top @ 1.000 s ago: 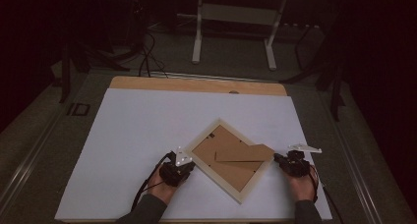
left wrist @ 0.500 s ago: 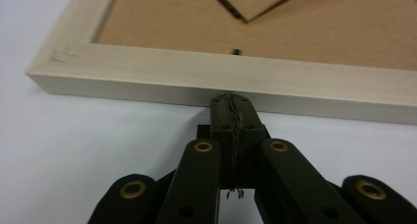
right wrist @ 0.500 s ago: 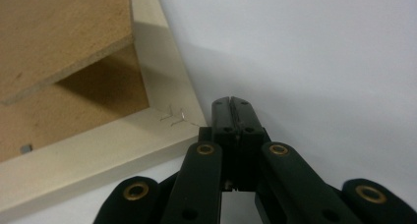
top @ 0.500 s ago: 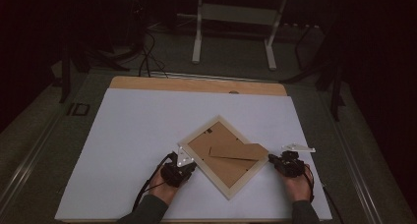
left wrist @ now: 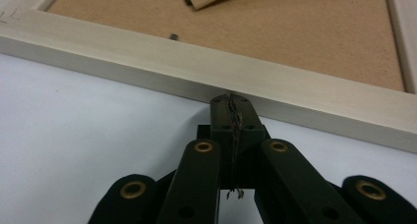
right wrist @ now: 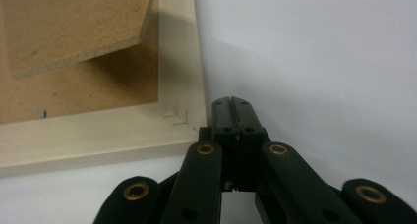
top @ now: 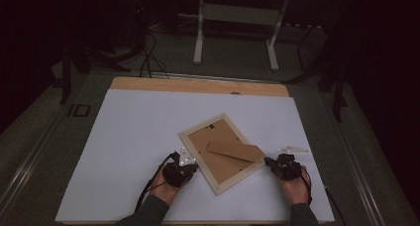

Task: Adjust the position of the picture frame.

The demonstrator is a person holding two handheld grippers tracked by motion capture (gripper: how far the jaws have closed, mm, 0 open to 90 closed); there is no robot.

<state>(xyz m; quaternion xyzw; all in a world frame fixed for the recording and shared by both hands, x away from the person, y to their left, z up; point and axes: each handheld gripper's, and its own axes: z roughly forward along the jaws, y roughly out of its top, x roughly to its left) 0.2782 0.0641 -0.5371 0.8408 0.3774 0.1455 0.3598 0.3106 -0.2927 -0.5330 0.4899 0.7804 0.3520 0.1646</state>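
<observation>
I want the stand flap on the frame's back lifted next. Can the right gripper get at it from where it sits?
Probably yes. The right gripper, jaws shut, sits at the picture frame corner, and the cardboard stand flap already juts raised just beyond with nothing between. It would need to open first.

picture frame (left wrist: 275, 94) corners cut off, stand flap (right wrist: 74, 27) cropped at edge

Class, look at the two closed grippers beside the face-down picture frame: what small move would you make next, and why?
Probably nudge the picture frame a little further with both grippers. The left gripper is shut with its tips against the frame's long side; the right gripper is shut beside a corner. The frame lies skewed on the white sheet, so pushing from both ends could square it.
</observation>
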